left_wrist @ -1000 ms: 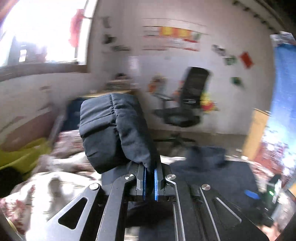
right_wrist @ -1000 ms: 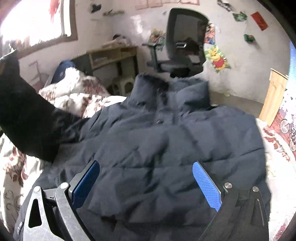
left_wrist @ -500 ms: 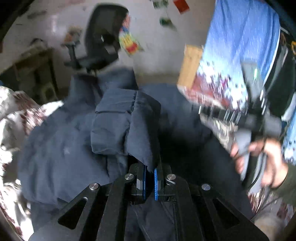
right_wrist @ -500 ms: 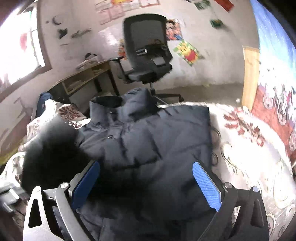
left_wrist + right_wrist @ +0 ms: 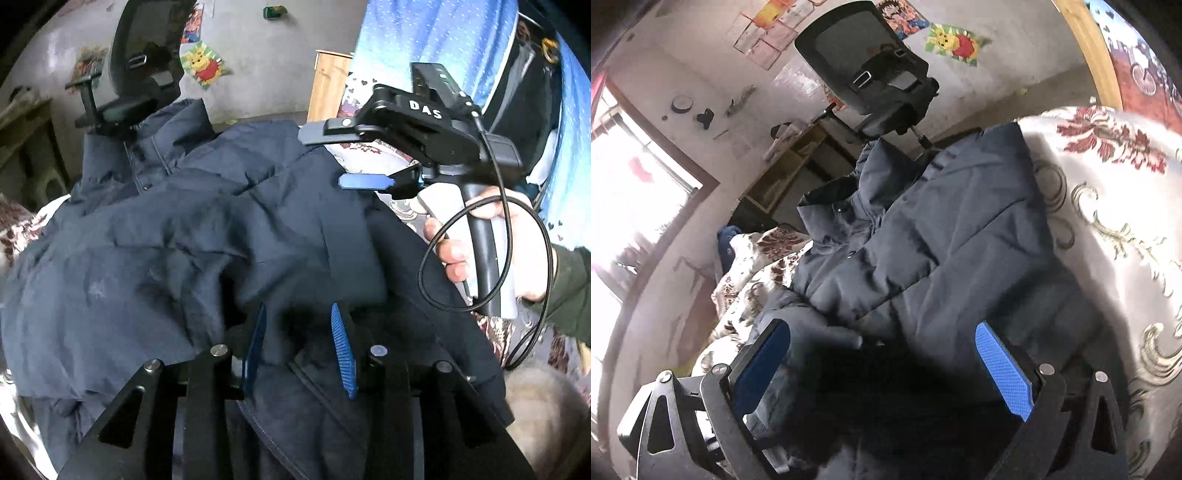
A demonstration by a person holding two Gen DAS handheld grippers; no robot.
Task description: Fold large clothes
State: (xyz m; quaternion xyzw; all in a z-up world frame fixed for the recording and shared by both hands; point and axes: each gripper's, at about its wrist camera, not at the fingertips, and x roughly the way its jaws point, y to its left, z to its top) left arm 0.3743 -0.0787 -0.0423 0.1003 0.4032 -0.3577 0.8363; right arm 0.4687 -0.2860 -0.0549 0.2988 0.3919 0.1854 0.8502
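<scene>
Left gripper [image 5: 301,345], jaws just opening, straddles a sleeve of the navy padded jacket [image 5: 184,236] on a floral bedspread [image 5: 1115,206]; right gripper [image 5: 882,369] gapes wide, empty.

place: bedroom | cues: floral bedspread [image 5: 1108,192], office chair [image 5: 871,74] (cartoon posters)

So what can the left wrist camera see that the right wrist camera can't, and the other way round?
Only the left wrist view shows a person's hand holding the right hand-held gripper, plus a blue curtain. Only the right wrist view shows the window and the wooden desk. Both show the navy padded jacket on the flowered bedspread, the office chair and a cartoon bear sticker.
</scene>
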